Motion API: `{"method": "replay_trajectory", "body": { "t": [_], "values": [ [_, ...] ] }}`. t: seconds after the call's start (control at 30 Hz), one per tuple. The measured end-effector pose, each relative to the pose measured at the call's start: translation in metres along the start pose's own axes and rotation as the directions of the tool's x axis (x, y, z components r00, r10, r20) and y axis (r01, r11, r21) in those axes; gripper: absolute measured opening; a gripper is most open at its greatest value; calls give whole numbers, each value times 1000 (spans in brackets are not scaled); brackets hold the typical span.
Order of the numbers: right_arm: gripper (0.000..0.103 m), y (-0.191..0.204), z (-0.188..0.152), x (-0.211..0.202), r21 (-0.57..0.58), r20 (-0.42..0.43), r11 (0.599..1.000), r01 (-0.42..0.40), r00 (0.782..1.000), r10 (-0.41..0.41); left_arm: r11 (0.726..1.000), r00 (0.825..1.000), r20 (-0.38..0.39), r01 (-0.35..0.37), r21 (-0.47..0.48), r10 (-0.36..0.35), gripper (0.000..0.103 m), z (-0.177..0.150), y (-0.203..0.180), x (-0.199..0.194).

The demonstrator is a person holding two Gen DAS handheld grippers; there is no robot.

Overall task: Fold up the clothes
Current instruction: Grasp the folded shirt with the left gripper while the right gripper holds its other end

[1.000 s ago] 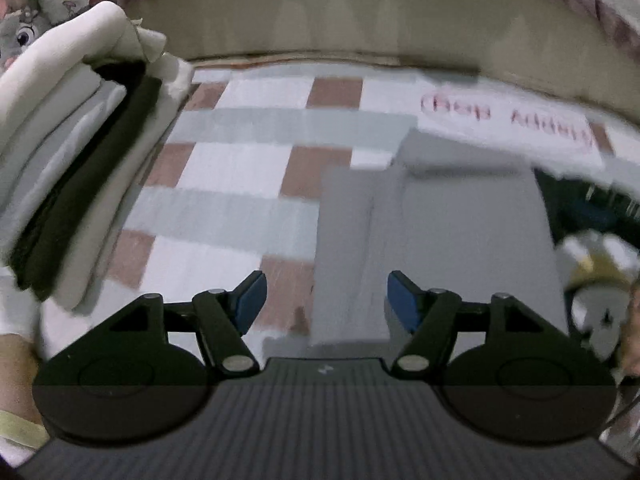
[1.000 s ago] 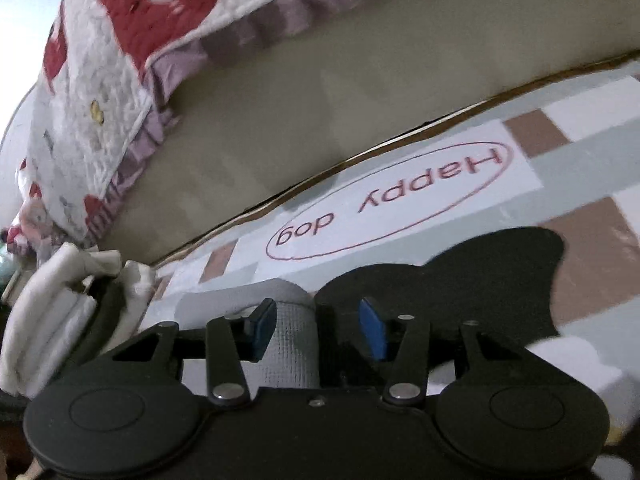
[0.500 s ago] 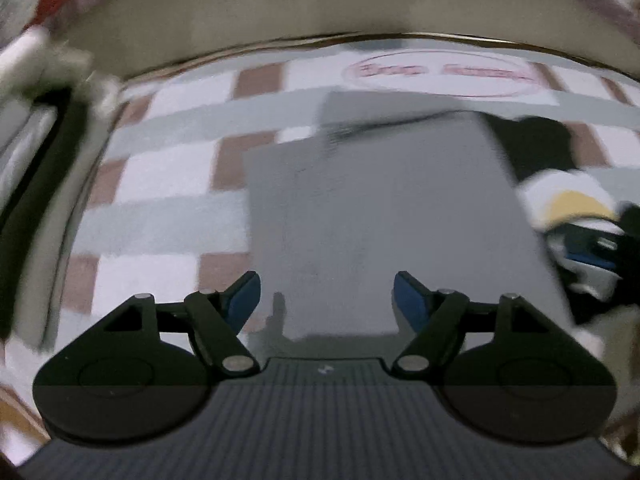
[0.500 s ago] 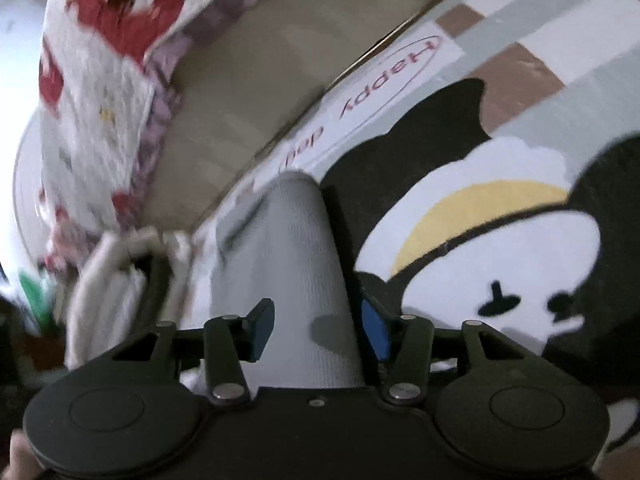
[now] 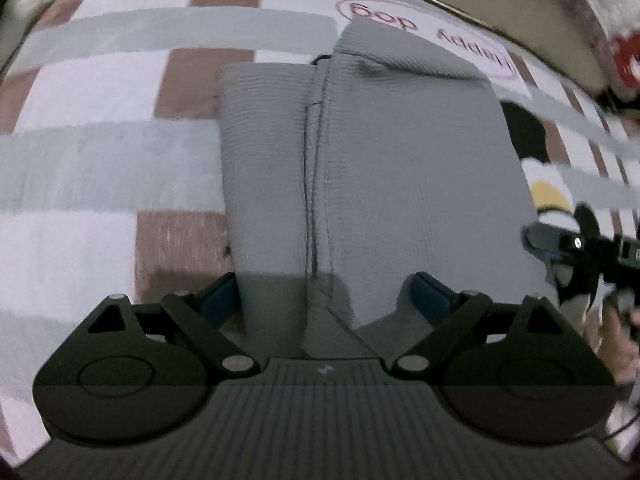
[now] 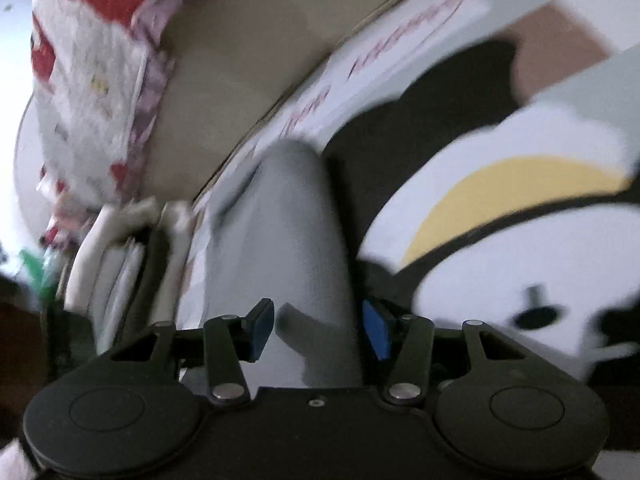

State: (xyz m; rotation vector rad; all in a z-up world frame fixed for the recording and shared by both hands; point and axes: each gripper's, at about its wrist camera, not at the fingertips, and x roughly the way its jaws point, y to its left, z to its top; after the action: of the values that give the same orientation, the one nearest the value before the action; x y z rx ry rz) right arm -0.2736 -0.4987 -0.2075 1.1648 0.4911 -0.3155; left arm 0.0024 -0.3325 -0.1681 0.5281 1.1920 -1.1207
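Your grey ribbed knit garment (image 5: 400, 168) lies flat as a folded rectangle on the checked brown, white and grey rug with a cartoon dog print (image 5: 100, 152), its long axis running from 6 o'clock to 12 o'clock in the left wrist view, a stitched seam down its middle. Your left gripper (image 5: 324, 296) sits at the near short edge, jaws spread wide with the hem between them, not pinched. Your right gripper (image 6: 318, 328) straddles the garment's right long edge, jaws spread; in the left view it shows at 3 o'clock. The left gripper is nearer the hem, so a fold end to end would likely start there. This layout fits either a garment mid-fold or one just laid down finished. No containers are in view; a stack of folded cream, white and dark clothes (image 6: 120, 264) stands at 9 o'clock in the right view, well apart.
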Motion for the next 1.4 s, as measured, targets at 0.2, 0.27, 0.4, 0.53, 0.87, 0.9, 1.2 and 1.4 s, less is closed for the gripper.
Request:
{"method": "replay_trajectory", "body": {
  "t": [0.2,0.27,0.4,0.53,0.87,0.9,1.2,1.4],
  "values": [
    [51,-5,22,25,10,-36,993,-121,992,121,975,995,-74,-57,216,74,87,14,-25,0],
    [32,9,19,27,-94,-45,993,-70,997,66,955,990,-94,-71,288,102,63,18,-33,-1],
    [28,55,16,18,-294,-6,955,-43,999,43,903,984,-103,-92,419,147,30,24,-47,-7],
    [28,80,9,16,-426,14,905,15,1000,-10,933,989,-40,-117,341,139,31,14,-28,-18],
    [55,29,17,20,-97,-108,995,18,994,-29,997,999,-37,39,74,-36,81,12,6,0],
    [60,25,16,21,-72,-129,997,7,992,-16,996,997,-39,65,57,-63,82,13,8,1],
    [29,42,6,36,-244,-75,969,-44,997,27,952,997,55,-66,298,52,16,6,-25,-13],
    [28,106,-15,17,-440,47,898,6,999,16,912,972,204,-185,366,115,16,4,-45,-57]
  ]
}}
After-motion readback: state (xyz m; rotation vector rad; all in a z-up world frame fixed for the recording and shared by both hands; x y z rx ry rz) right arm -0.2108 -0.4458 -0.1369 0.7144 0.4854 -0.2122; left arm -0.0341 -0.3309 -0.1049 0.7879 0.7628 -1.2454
